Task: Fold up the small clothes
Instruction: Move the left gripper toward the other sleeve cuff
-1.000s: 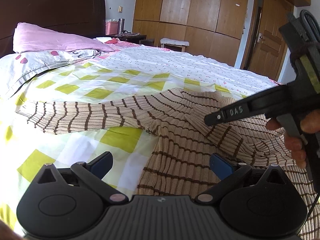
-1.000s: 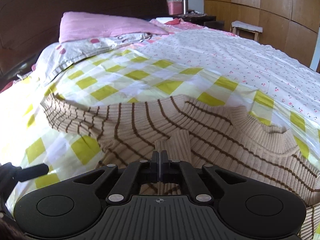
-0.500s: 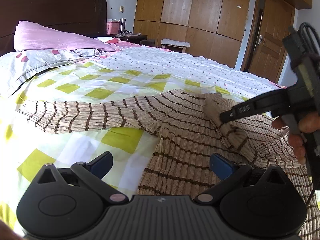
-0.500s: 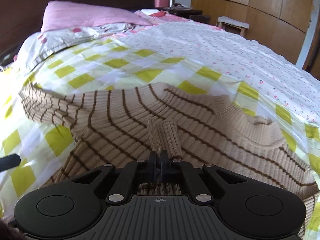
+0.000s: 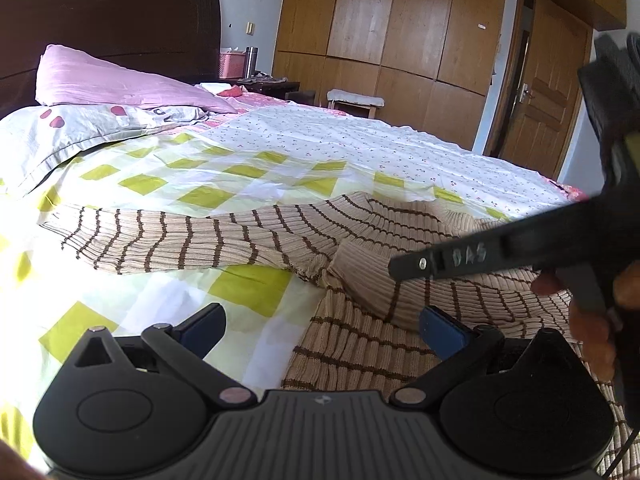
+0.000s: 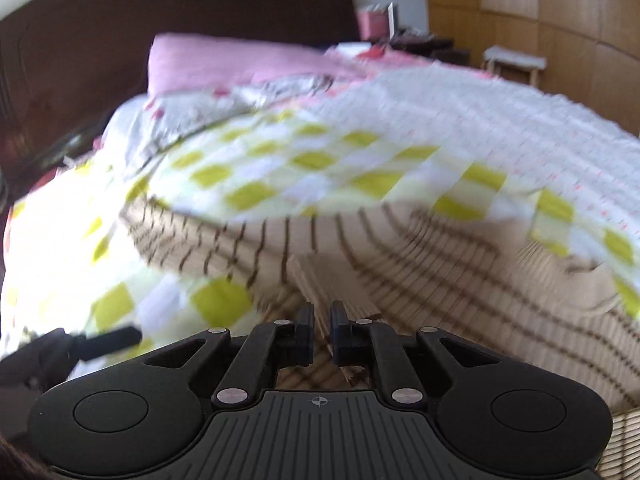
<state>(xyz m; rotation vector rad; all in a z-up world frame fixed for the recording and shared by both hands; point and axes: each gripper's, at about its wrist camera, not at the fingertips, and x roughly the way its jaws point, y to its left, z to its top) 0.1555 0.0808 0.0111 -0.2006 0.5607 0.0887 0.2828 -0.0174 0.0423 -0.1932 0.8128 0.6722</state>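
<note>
A beige sweater with brown stripes (image 5: 360, 344) lies on the yellow-checked bedcover (image 5: 168, 184). Its left sleeve (image 5: 168, 240) stretches out flat to the left. Its right sleeve (image 5: 360, 272) is folded across the chest, cuff near the left armpit. My left gripper (image 5: 320, 326) is open and empty, low over the sweater's left side. My right gripper (image 6: 322, 334) hovers over the folded cuff (image 6: 320, 280), jaws slightly parted with a narrow gap; the view is motion-blurred. The right gripper also shows from the side in the left wrist view (image 5: 404, 270), just above the cuff.
Pillows (image 5: 112, 88) and a dark headboard (image 5: 120, 20) are at the far left. A floral white sheet (image 5: 360, 144) covers the far bed. Wooden wardrobes (image 5: 400, 32), a door (image 5: 544, 112) and a stool (image 5: 356, 100) stand behind.
My right gripper carried the right cuff leftward across the chest, then its jaws parted and the sleeve now lies on the sweater. The left gripper stayed open and nearly still.
</note>
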